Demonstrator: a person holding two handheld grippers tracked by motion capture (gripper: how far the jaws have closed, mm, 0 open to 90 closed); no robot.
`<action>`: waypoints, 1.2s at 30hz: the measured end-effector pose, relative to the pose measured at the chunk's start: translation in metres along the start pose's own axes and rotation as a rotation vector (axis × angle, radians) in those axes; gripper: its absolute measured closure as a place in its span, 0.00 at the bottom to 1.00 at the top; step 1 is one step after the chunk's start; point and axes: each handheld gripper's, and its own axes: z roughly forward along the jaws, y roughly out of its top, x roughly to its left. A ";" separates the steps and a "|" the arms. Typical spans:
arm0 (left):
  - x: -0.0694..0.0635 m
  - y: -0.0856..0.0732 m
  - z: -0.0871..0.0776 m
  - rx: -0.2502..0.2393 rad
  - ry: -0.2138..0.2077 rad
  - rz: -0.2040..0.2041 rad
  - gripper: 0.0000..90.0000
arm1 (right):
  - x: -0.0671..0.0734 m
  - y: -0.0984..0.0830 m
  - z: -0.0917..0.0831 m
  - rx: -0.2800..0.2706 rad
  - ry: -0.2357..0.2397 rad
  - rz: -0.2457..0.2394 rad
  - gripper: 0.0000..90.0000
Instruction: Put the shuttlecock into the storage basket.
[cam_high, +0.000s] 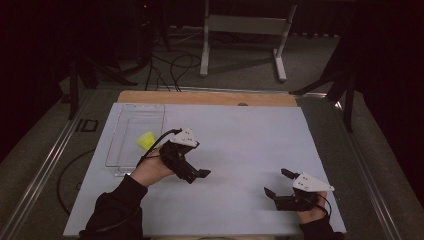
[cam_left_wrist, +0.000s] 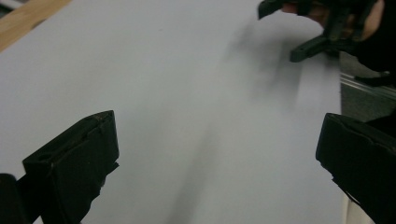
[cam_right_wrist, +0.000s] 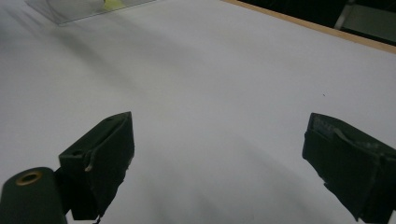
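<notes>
Black plastic jaws stand wide apart on both of our tools, with nothing between them: the left gripper (cam_high: 200, 174) hovers low over the pale sheet, and the right gripper (cam_high: 278, 182) sits well off to its right, equally spread and empty. Nearest our left gripper, just behind and to its left, lies the small yellow piece (cam_high: 146, 140), resting inside the clear tray (cam_high: 131, 113); from our right gripper it shows far ahead and to the left (cam_right_wrist: 111, 4). We judge that yellow piece to be very light, likely soft or thin-walled plastic or foam, rounded and cone-like, though it is too small to be sure. It should give a little under pressure, so we would close gently across its widest rounded part rather than its tip, where it could squirt out. The tray looks like thin, stiff, glossy transparent plastic with low walls, slippery and easily nudged. Beneath everything, the table cover (cam_high: 240, 145) is a smooth matte grey-white board, flat and featureless, with a strip of bare wood (cam_high: 210, 97) along the far edge.
</notes>
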 end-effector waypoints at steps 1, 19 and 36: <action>-0.002 -0.004 0.004 0.012 -0.030 0.013 0.00 | 0.000 0.000 0.000 0.001 0.000 0.000 0.10; -0.006 -0.038 0.030 0.098 -0.083 -0.019 0.00 | 0.000 0.000 0.000 0.002 0.004 0.002 0.10; -0.020 -0.075 0.027 0.126 -0.068 -0.023 0.00 | 0.001 0.000 0.001 0.007 0.012 0.003 0.10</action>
